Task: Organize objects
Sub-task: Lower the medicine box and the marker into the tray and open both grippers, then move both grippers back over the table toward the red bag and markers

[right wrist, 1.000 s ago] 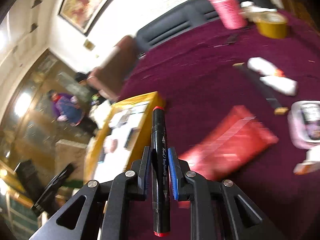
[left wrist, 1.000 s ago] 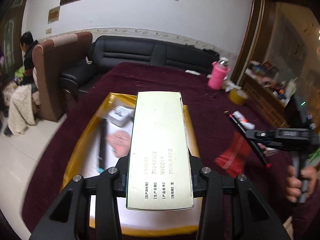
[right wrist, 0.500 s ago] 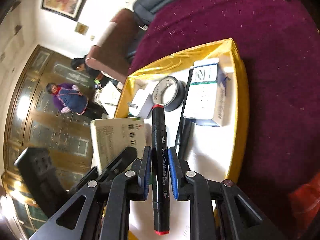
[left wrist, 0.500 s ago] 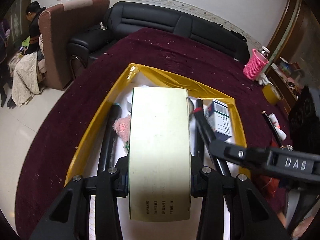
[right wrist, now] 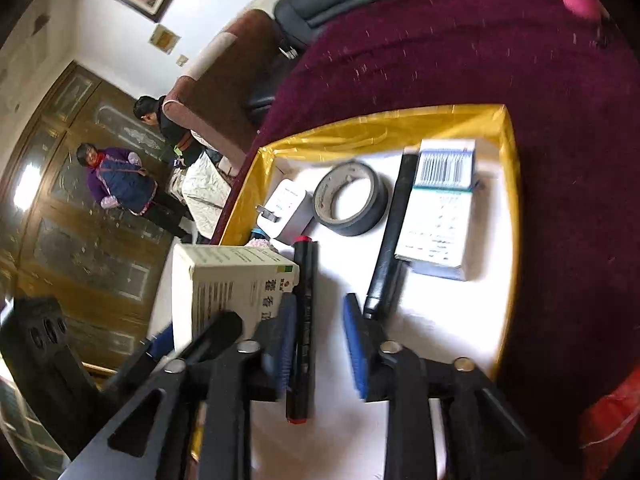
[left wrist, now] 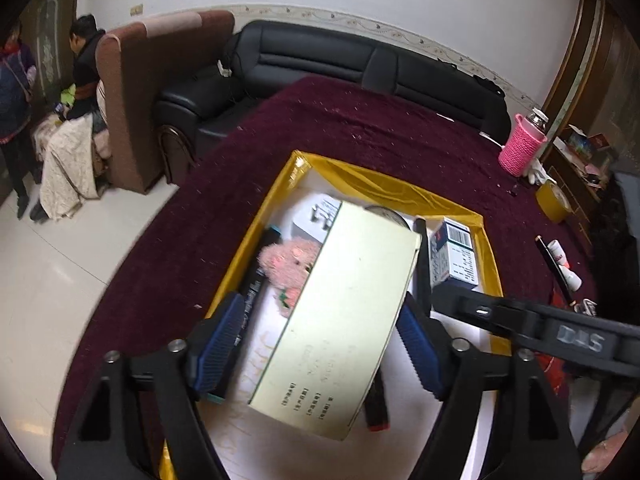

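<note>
Yellow-walled tray sits on the dark red table cover, and both grippers hang over its near end. The left gripper has just been opening its jaws: the pale green box lies tilted between the blue pads with a gap showing on each side, its far end over the pink plush toy and other things in the tray. The right gripper has likewise just been opening; the black marker with red ends stands between its fingers, close against the left pad and clear of the right one, so nothing clamps it. Farther in the tray lie a roll of grey tape, a white plug adapter, a white and blue carton at the right wall, and a long black bar just left of that carton. Beyond the tray, near the table's far right edge, stands a pink knitted bottle sleeve.
</note>
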`<state>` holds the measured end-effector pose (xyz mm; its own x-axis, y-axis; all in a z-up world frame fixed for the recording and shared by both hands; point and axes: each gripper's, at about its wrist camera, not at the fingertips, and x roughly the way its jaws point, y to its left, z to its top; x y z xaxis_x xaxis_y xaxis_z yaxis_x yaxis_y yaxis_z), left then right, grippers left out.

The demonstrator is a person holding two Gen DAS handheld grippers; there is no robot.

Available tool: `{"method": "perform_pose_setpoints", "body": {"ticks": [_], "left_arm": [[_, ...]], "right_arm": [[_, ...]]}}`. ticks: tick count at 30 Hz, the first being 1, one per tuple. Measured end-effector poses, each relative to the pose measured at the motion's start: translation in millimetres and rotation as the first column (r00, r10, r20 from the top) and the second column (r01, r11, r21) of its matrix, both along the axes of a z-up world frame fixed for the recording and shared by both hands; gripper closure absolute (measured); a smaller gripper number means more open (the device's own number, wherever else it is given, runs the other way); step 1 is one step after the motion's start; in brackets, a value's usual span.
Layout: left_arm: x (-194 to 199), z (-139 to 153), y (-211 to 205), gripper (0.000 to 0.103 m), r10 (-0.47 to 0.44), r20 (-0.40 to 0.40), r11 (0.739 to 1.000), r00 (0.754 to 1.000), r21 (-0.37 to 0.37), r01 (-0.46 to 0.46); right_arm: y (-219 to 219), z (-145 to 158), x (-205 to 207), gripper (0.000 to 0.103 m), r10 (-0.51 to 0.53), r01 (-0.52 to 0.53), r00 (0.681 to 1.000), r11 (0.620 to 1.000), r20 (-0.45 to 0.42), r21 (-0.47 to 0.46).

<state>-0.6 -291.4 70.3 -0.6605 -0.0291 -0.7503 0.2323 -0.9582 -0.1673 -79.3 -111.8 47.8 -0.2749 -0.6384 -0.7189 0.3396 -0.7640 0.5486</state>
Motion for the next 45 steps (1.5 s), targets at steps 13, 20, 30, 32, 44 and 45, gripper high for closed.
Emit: {"method": "perform_pose_setpoints", "body": {"ticks": [13,20,30,32,44,45], "left_arm": [[-5,21,-18,0.023,0.108,-0.014,0.992,0.994,-0.059,-0.109],[-4,17,-19,0.023,0.023,-0.004,0.992,1.000,0.123,-0.022],[-10,15,-19,0.019,-0.049,-0.035,0.926,0.998,0.372,0.059],[-1,25,-15,0.019,-0.051,-0.078,0.918,0.996,0.388,0.077],[34,83,120,0.008,-0.406,-0.207,0.889,0.890,0.138,0.437],[30,79,133,0.008,-0.430,-0.189,0.878,0.883,0.142,0.458]], "right_arm": [[58,28,34,0.041,-0.041,0.042,0.988,0.999,-0.147,0.003],[82,28,40,0.038,-0.064,0.062,0.987,0.998,-0.147,-0.021],[113,32,49,0.037,-0.088,0.083,0.983,0.996,-0.159,-0.038],[129,41,53,0.037,-0.111,0.105,0.975,0.994,-0.191,-0.042],[291,85,74,0.006,-0.473,0.504,0.769,0.863,-0.430,-0.047],[302,83,72,0.006,-0.492,0.522,0.761,0.852,-0.423,-0.051]]}}
